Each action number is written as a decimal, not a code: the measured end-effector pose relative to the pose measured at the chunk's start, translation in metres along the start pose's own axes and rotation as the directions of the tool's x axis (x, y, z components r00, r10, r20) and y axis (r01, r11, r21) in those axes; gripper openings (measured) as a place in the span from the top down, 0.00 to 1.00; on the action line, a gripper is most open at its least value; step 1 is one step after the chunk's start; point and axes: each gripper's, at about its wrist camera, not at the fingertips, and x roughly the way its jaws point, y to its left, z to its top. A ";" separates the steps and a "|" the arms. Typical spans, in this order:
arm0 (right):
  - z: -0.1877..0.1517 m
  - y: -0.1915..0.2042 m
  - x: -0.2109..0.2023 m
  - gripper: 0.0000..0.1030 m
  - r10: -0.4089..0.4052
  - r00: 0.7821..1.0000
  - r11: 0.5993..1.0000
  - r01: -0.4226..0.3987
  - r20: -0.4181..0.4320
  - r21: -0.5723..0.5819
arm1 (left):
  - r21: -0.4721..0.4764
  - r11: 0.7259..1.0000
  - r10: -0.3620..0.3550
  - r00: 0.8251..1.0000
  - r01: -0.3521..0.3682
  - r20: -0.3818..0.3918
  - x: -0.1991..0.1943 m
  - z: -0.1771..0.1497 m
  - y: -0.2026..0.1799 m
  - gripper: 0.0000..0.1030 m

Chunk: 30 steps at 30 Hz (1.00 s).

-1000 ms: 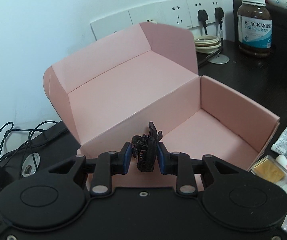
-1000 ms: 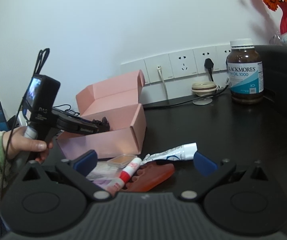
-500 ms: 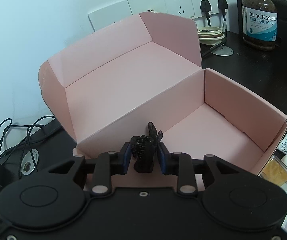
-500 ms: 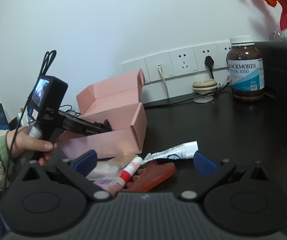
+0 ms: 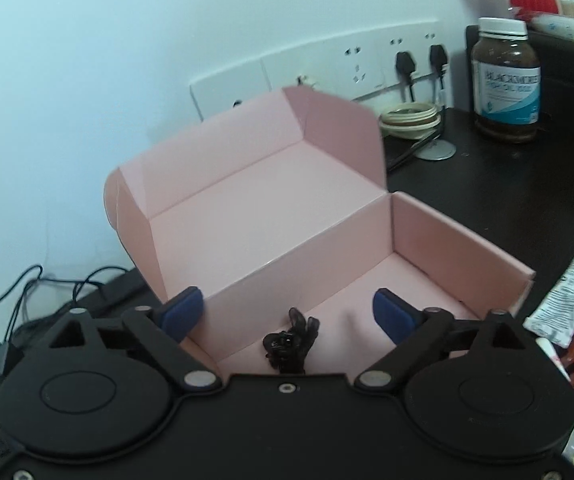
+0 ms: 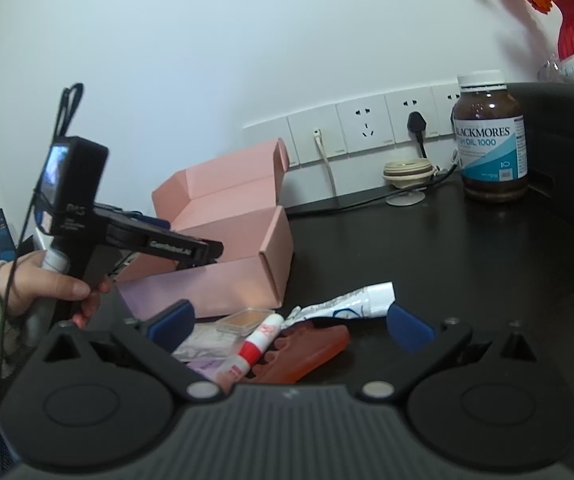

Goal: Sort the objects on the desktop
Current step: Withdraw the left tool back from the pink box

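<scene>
Hair clip [image 5: 290,344] lies in the pink box [image 5: 459,236], dropped for sorting: left gripper [image 5: 289,314] jaws just sprang apart; right gripper [image 6: 290,322] jaws spread, empty.

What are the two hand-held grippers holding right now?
Nothing. The left hand-held gripper just opened, with the black hair clip loose between its pads. The right hand-held gripper is open.

A black hair claw clip [image 5: 290,343] lies inside the open pink box [image 5: 459,236], near its front wall.
</scene>
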 end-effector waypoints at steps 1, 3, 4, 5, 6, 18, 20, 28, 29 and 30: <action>0.000 0.000 0.000 0.01 -0.001 1.000 1.000 0.001 -0.001 0.000 | 0.022 1.000 0.006 1.000 -0.007 0.024 -0.007 -0.002 -0.003 0.05; 0.000 0.000 0.000 0.01 -0.002 1.000 1.000 0.002 -0.002 0.000 | 0.060 0.998 0.024 0.996 -0.029 0.083 -0.019 -0.007 -0.009 0.04; 0.000 0.000 -0.001 0.01 -0.003 1.000 1.000 0.003 -0.002 0.000 | 0.069 0.997 0.030 0.993 -0.038 0.113 -0.027 -0.011 -0.011 0.02; 0.000 0.000 -0.001 0.01 -0.004 1.000 1.000 0.004 -0.003 -0.001 | 0.063 0.997 0.027 0.991 -0.035 0.131 -0.033 -0.014 -0.011 0.01; 0.000 0.001 0.000 0.01 -0.005 1.000 1.000 0.005 -0.004 -0.003 | 0.055 0.998 0.022 0.989 -0.031 0.148 -0.038 -0.017 -0.011 0.00; 0.000 0.000 0.006 0.01 -0.032 0.999 0.999 0.032 -0.031 -0.001 | -0.069 0.996 -0.038 0.955 0.061 0.294 -0.095 -0.056 0.013 0.00; 0.000 0.001 0.008 0.01 -0.038 0.999 0.999 0.038 -0.038 -0.003 | -0.087 0.993 -0.055 0.951 0.085 0.306 -0.101 -0.065 0.018 0.00; -0.001 0.004 0.009 0.01 -0.071 0.997 0.997 0.071 -0.041 -0.018 | -0.131 0.985 -0.057 0.937 0.108 0.345 -0.117 -0.099 0.028 0.00; -0.001 0.004 0.009 0.01 -0.075 0.996 0.997 0.074 -0.042 -0.020 | -0.133 0.988 -0.031 0.938 0.082 0.346 -0.118 -0.101 0.028 0.00; -0.001 0.004 0.009 0.01 -0.077 0.996 0.997 0.076 -0.042 -0.021 | -0.126 0.990 -0.011 0.935 0.059 0.355 -0.119 -0.105 0.027 0.00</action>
